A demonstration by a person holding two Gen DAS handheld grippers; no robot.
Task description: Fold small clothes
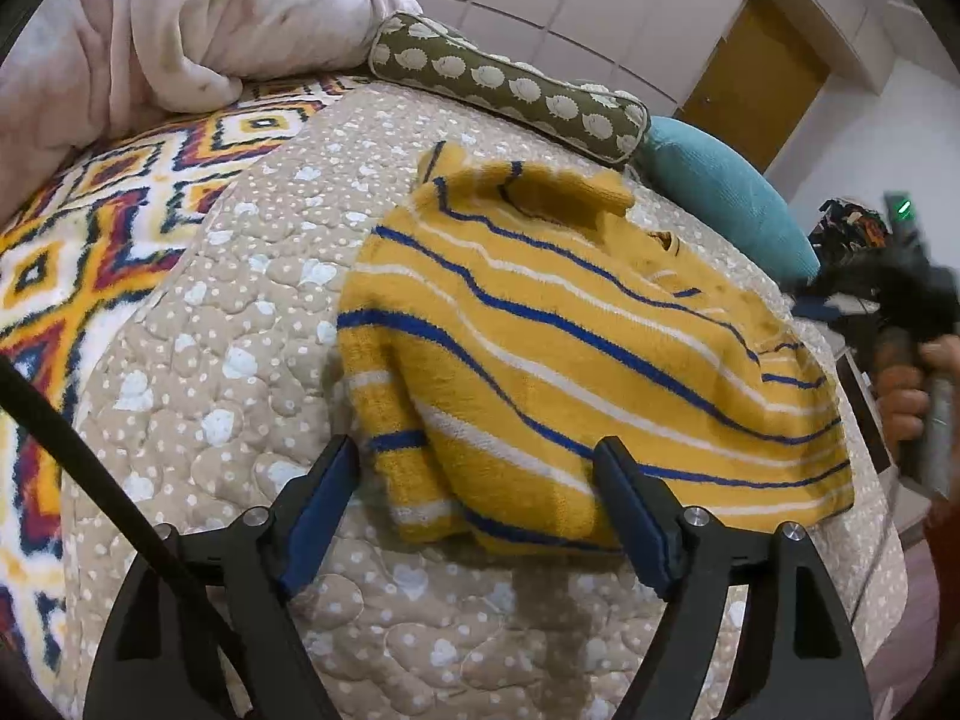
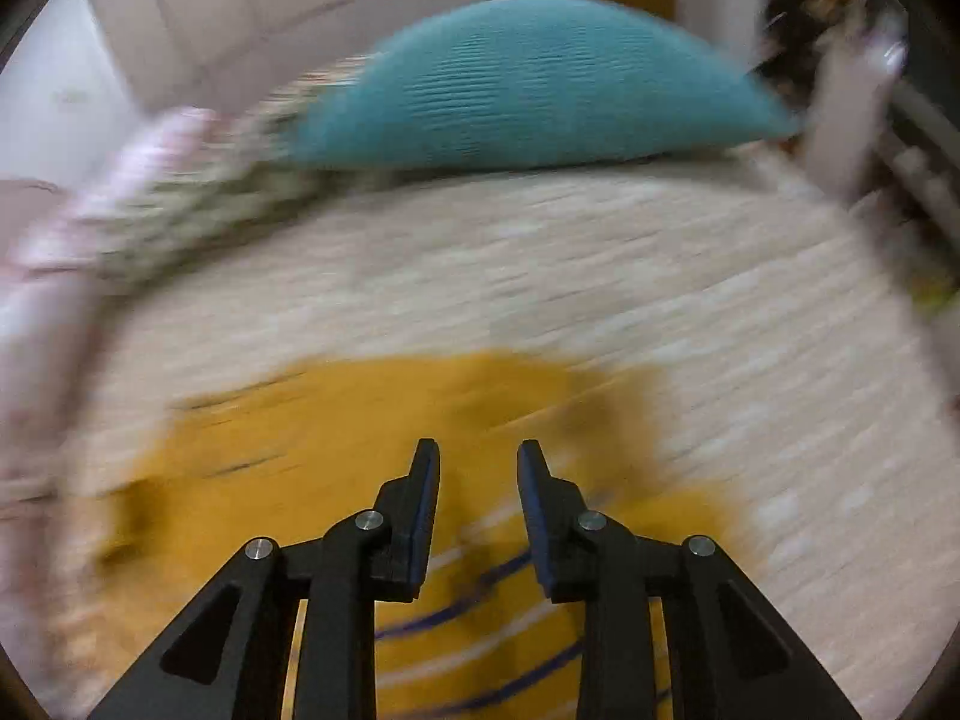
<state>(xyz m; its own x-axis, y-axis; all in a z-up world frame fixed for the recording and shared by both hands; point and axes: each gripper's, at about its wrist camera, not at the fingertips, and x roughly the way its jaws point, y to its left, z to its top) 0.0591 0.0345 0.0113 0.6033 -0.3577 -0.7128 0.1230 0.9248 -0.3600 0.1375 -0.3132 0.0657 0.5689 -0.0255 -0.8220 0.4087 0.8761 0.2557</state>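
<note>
Fingers [image 1: 336, 498] of left gripper [image 1: 480, 450] spread wide over yellow striped sweater [image 1: 576, 348], gripping nothing. Right gripper [image 2: 477, 450] narrowly parted, empty. Teal pillow [image 2: 540, 84], hedgehog bolster [image 1: 510, 84] beyond.

No text, label, brand, number or sign can be read in either view. The right wrist view is smeared by motion blur, so nothing legible is given there.
</note>
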